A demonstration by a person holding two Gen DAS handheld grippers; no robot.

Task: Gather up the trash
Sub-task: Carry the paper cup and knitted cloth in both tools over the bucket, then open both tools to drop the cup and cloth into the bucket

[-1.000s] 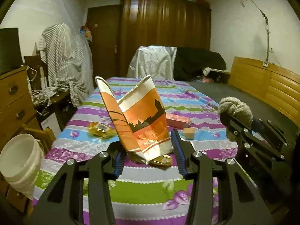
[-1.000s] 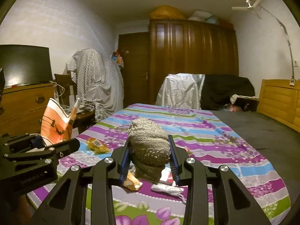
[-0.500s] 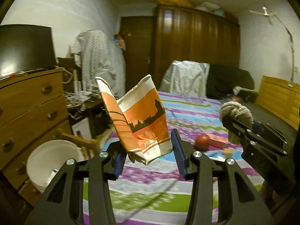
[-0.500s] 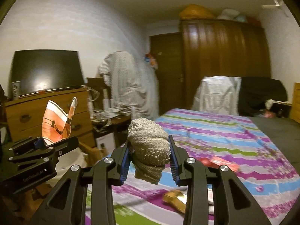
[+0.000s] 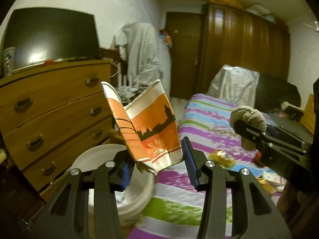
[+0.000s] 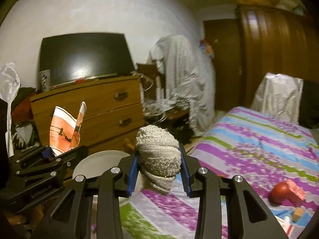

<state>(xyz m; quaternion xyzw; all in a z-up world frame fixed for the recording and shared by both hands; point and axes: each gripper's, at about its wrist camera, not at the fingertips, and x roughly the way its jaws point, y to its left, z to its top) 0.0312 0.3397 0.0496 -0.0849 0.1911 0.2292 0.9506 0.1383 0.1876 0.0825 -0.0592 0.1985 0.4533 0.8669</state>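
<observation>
While your left gripper (image 5: 157,159) pinches the base of the torn orange paper bag (image 5: 147,127), upright above the white bucket (image 5: 137,191) at 7 o'clock, your right gripper (image 6: 159,171) at 3 o'clock clamps narrowly on the balled grey sock (image 6: 158,153), over the striped bed (image 6: 259,139) edge.

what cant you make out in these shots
- Inside of the white bucket: left wrist view, covered by the left tool and its orange carton; right wrist view, by the rolled sock in the right tool.
- Scraps on the bedspread: left wrist view, blurred.
</observation>
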